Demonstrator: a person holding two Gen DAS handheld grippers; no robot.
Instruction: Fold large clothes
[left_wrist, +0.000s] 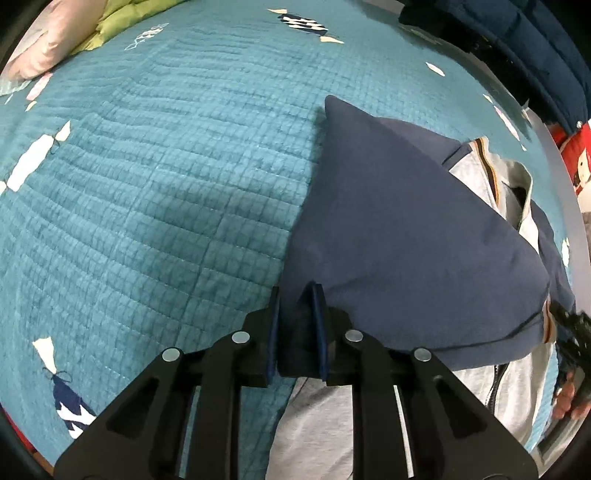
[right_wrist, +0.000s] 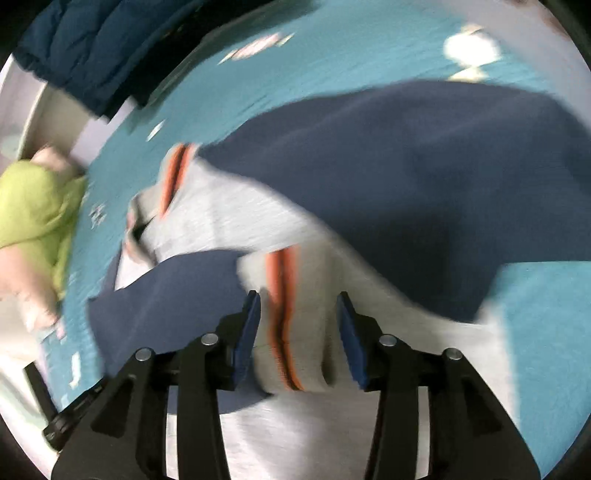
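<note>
A navy and grey zip jacket (left_wrist: 406, 236) with orange-striped cuffs lies on the teal quilt (left_wrist: 147, 184). My left gripper (left_wrist: 297, 291) is shut on a fold of the navy sleeve, lifted over the grey body. In the blurred right wrist view, my right gripper (right_wrist: 299, 299) is open, its blue pads either side of a grey cuff with orange stripes (right_wrist: 291, 325). The jacket's navy sleeve (right_wrist: 406, 177) spreads beyond it. The other gripper shows at the right edge of the left wrist view (left_wrist: 572, 332).
A lime green and pink bundle (right_wrist: 33, 206) lies at the quilt's edge, and it also shows in the left wrist view (left_wrist: 110, 26). A dark blue padded coat (right_wrist: 103, 48) lies at the far bed edge. A grey bed rim (left_wrist: 565, 177) runs on the right.
</note>
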